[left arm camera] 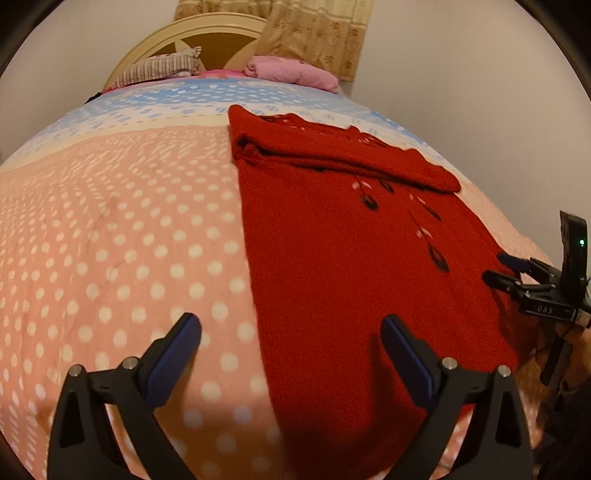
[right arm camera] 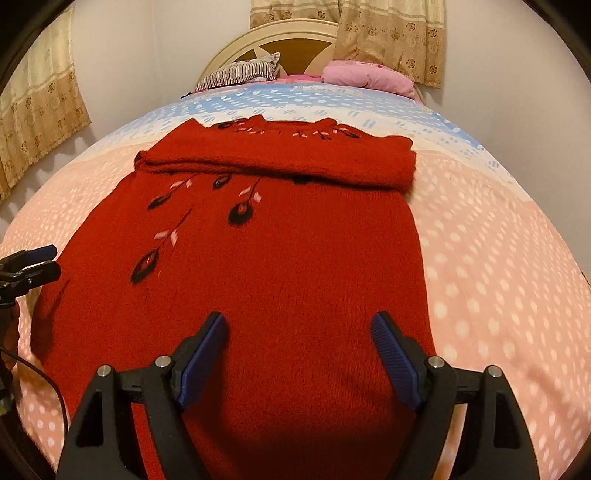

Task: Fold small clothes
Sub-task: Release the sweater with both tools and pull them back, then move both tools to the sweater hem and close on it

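A red knitted sweater (left arm camera: 332, 258) with black and pink leaf embroidery lies flat on the bed, its sleeves folded across the chest near the collar. It also fills the right wrist view (right arm camera: 280, 266). My left gripper (left arm camera: 291, 332) is open and empty, hovering over the sweater's left edge near the hem. My right gripper (right arm camera: 299, 328) is open and empty above the lower middle of the sweater. The right gripper shows in the left wrist view (left arm camera: 517, 273) at the sweater's right edge. The left gripper shows at the left of the right wrist view (right arm camera: 33, 264).
The bed (left arm camera: 110, 240) has a pink polka-dot sheet with a blue band at the far end. A striped pillow (left arm camera: 159, 68) and a pink pillow (left arm camera: 295, 72) lie by the cream headboard (left arm camera: 207, 33). Curtains (right arm camera: 388, 40) hang behind.
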The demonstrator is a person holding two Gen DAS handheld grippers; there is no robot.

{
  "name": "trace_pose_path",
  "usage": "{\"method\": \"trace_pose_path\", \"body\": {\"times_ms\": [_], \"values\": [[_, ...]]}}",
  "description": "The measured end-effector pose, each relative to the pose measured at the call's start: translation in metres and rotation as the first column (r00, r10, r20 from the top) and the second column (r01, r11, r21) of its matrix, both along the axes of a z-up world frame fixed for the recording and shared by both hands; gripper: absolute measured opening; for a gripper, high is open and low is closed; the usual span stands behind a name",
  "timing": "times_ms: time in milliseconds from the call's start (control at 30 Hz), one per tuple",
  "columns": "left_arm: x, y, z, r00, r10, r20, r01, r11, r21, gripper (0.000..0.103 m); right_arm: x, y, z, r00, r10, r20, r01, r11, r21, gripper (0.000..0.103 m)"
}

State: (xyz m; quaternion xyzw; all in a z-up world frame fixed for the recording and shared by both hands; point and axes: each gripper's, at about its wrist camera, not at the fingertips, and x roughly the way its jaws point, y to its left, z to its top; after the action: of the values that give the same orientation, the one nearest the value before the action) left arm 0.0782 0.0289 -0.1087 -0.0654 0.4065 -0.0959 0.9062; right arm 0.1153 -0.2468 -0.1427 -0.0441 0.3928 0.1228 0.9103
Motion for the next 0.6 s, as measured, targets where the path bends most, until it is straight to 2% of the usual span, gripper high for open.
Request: {"method": "trace_pose_path", "body": {"times_ms": [400,600], "values": [[-0.036,0.001,-0.002,0.999,-0.029,-0.019,0.028,0.999,-0.039,0.094,-0.034,-0.01,-0.004,1.0,-0.012,-0.009,0.011,1.0,-0.006,0.086],[-0.049,-0.002,-0.002,0.999,-0.044,-0.024,0.043,0.997,-0.067,0.085,-0.054,-0.017,-0.005,1.0,-0.02,-0.022,0.02,1.0,-0.004,0.086]]}}
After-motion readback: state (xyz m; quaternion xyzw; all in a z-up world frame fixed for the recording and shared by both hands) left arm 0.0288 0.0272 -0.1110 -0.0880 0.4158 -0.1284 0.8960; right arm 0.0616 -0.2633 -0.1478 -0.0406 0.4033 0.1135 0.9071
